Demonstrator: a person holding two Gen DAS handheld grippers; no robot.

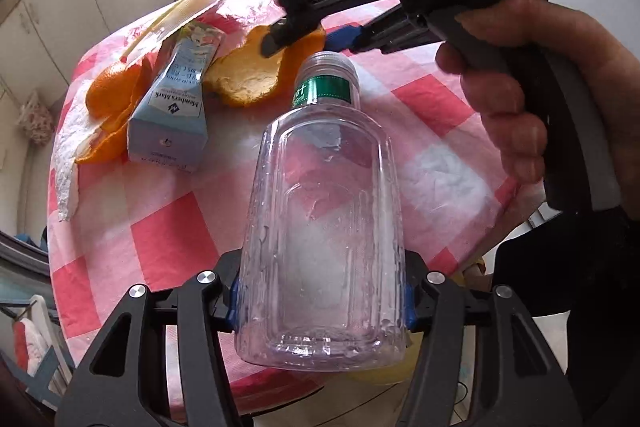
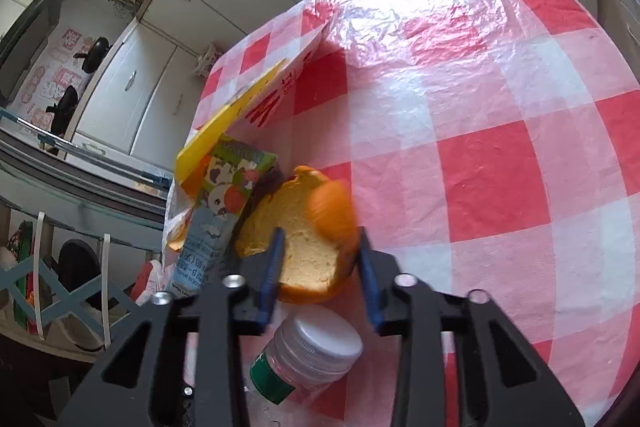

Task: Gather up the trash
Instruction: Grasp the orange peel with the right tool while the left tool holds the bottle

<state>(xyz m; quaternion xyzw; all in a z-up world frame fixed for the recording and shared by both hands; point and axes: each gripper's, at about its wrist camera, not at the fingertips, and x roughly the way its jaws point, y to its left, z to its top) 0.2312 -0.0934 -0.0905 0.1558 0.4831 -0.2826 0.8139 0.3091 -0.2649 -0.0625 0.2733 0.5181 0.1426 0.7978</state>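
My left gripper [image 1: 322, 301] is shut on an empty clear plastic bottle [image 1: 324, 219] with a green label and grey cap, held above the table; its cap shows in the right wrist view [image 2: 320, 341]. My right gripper [image 2: 320, 263] is open, its blue pads either side of a large orange peel [image 2: 308, 255]; the same gripper [image 1: 296, 39] reaches onto that peel [image 1: 248, 83] in the left wrist view. A light blue milk carton [image 1: 172, 107] lies beside the peel, also in the right wrist view [image 2: 216, 211]. More peel [image 1: 110, 107] lies left of the carton.
The round table has a red-and-white checked plastic cloth [image 2: 480, 167]. A yellow-edged wrapper [image 2: 248, 103] lies behind the carton, and crumpled white tissue [image 1: 68, 163] sits at the table's left edge. Cabinets [image 2: 168, 39] stand beyond the table.
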